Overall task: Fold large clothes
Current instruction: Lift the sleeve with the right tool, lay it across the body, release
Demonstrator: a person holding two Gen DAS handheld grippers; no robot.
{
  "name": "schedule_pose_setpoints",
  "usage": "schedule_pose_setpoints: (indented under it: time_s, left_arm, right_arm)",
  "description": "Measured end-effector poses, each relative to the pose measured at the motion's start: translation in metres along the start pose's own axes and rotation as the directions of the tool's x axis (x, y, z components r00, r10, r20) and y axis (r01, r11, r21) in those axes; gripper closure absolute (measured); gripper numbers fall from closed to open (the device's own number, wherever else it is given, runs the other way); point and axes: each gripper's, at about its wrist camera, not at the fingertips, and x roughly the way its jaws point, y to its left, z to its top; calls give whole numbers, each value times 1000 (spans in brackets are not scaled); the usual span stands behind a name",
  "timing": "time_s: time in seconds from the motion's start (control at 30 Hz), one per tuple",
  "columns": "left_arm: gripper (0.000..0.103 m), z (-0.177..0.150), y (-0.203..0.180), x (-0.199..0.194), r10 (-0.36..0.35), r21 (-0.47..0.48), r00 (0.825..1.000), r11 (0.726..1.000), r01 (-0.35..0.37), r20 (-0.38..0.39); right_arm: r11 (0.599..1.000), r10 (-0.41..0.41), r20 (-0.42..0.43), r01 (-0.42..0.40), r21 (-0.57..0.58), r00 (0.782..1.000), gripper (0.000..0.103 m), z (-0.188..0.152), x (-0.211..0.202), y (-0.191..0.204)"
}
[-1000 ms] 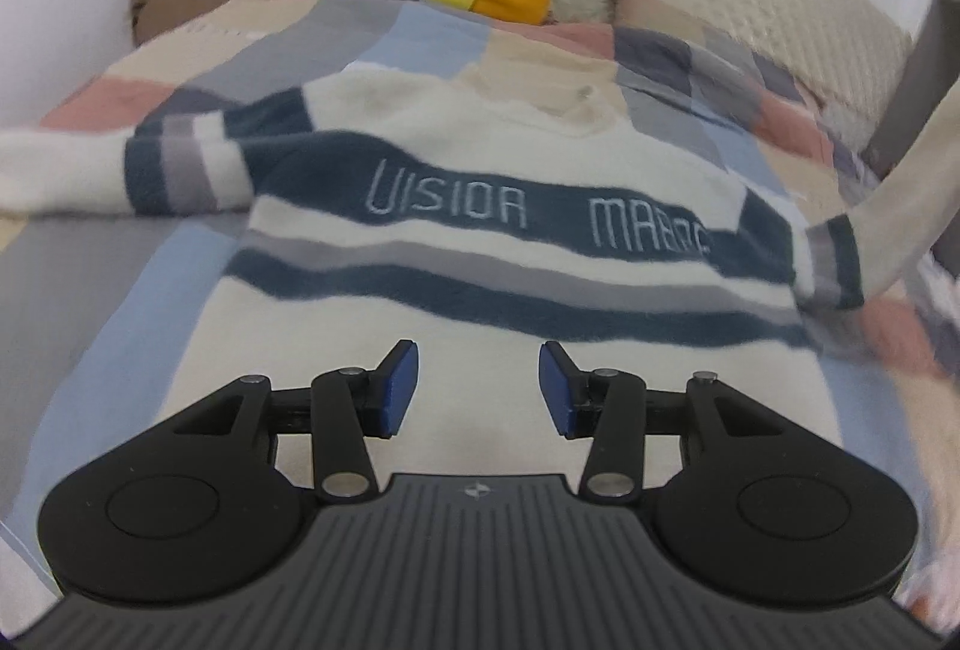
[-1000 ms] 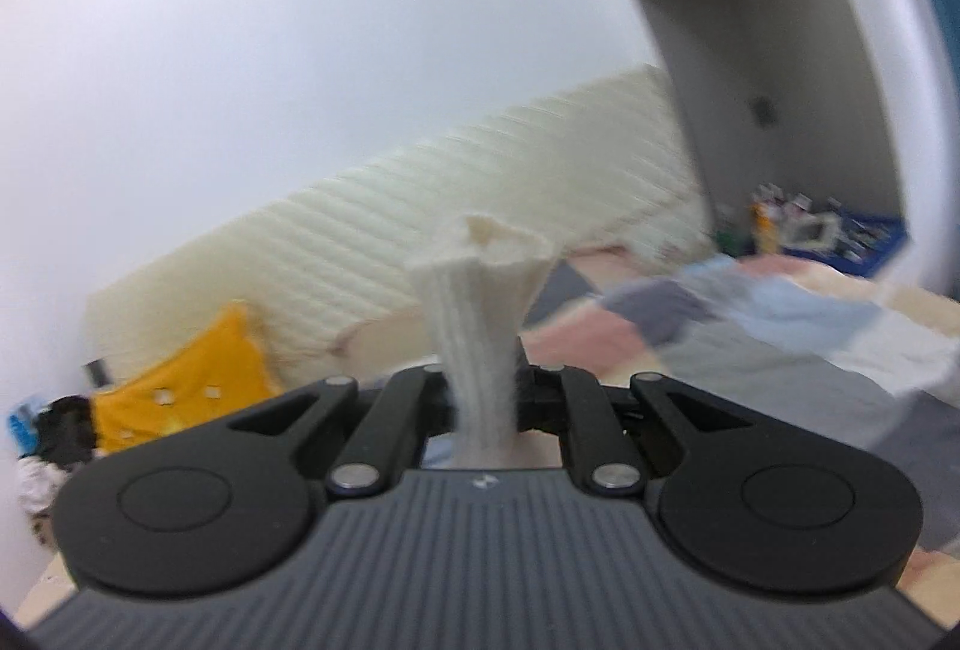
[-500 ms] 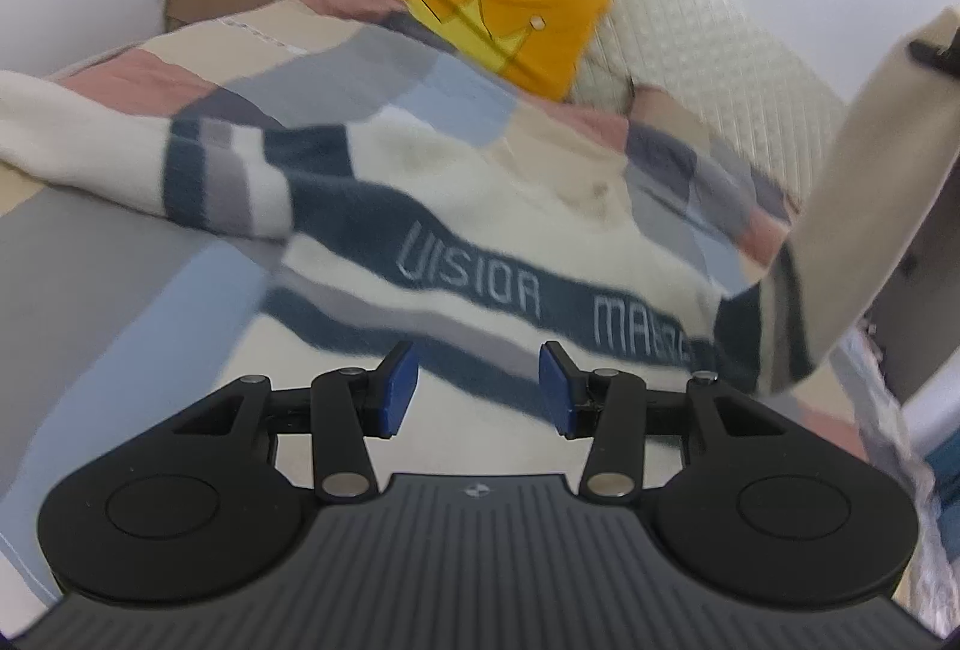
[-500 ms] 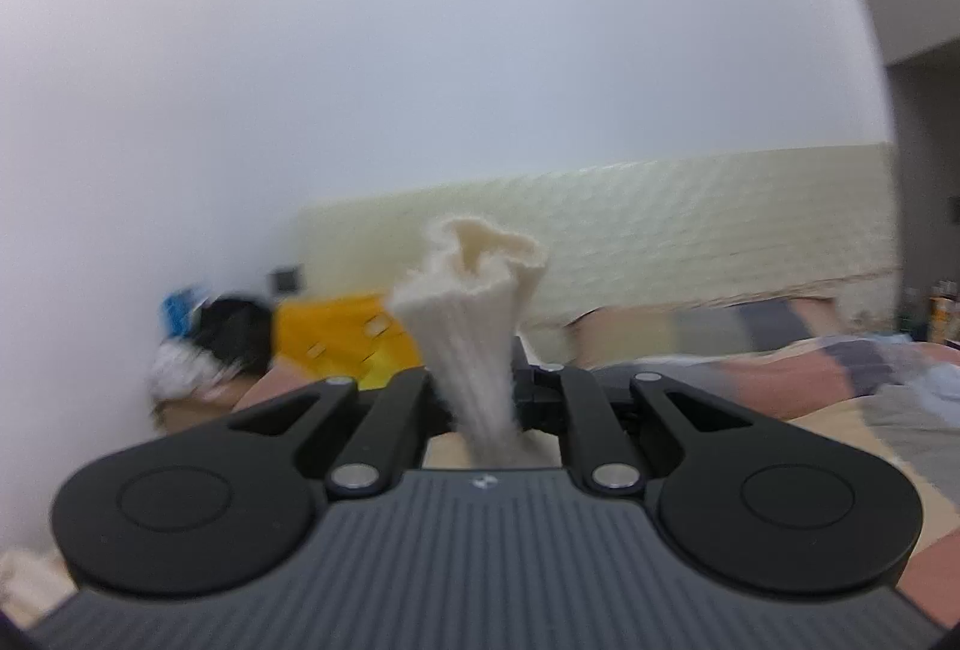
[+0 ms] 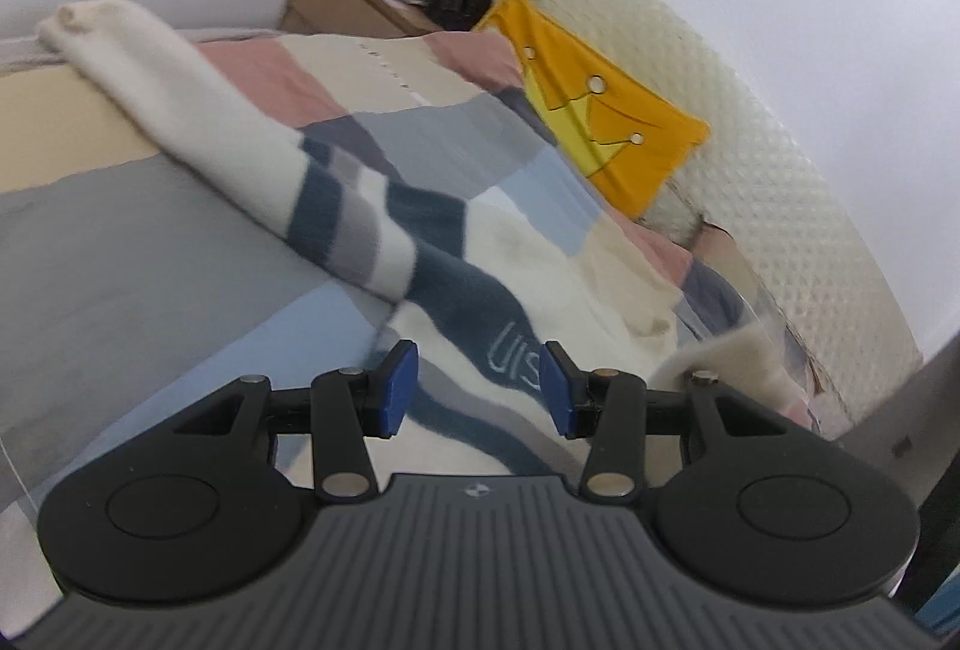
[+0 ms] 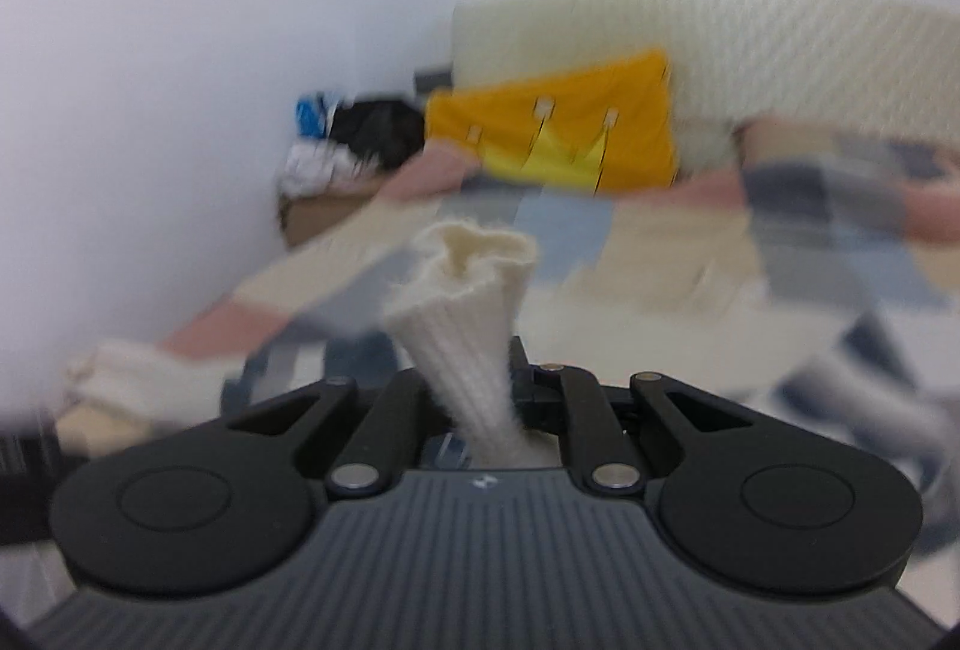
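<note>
Beside bed, cardboard box (image 5: 336, 5) seemingly holding clothes, left tongs (image 5: 474, 389) parted, right tongs (image 6: 480, 398) pinching sweater cuff (image 6: 474, 302).

Right view motion-blurred; right tool (image 6: 480, 398) fingertips hidden by sleeve cuff (image 6: 474, 290).

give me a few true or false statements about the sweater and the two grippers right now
1. The right gripper is shut on the sweater's cream cuff. True.
2. The left gripper holds the other sleeve. False: it is open, holding nothing; that sleeve lies stretched out on the bed.
3. The pillow is yellow-orange with a crown. True.
4. The sweater is plain cream. False: it has dark blue and grey stripes.
</note>
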Motion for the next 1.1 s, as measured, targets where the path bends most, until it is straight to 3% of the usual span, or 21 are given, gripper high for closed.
schedule_pose_setpoints:
  time_s: [0.2, 0.37, 0.47, 0.57, 0.63, 0.67, 0.87, 1.1]
  left_arm:
    - [52, 5, 3, 6, -9, -9, 1000, 1000, 9, 6]
    - [52, 6, 5, 14, -14, -15, 1000, 1000, 14, -27]
    - [52, 7, 4, 16, -31, -7, 999, 1000, 30, -27]
    - [52, 4, -1, 19, -27, 26, 999, 999, 28, -37]
    - [52, 2, -4, 19, -31, 45, 999, 998, 33, -41]
    - [52, 2, -4, 19, -33, 52, 999, 998, 35, -41]
    - [52, -6, -11, 23, -90, 89, 991, 991, 99, -94]
    - [55, -27, -36, 30, -79, 222, 988, 969, 108, -135]
  right_arm:
    - [1000, 26, -116, -26, 2, 993, 91, -49, 16, 29]
    - [998, 53, -169, -45, 53, 984, 90, -65, 24, 28]
    - [993, 74, -220, -51, 106, 973, 85, -67, 25, 27]
    - [990, 109, -260, -80, 119, 959, 65, -70, 20, 27]
    - [983, 146, -271, -110, 144, 951, 40, -69, 15, 24]
    - [980, 162, -275, -123, 154, 948, 37, -68, 12, 22]
    - [986, 147, -289, -117, 118, 946, 36, -58, -13, 6]
    - [988, 101, -240, -71, 134, 965, 36, -50, -44, -30]
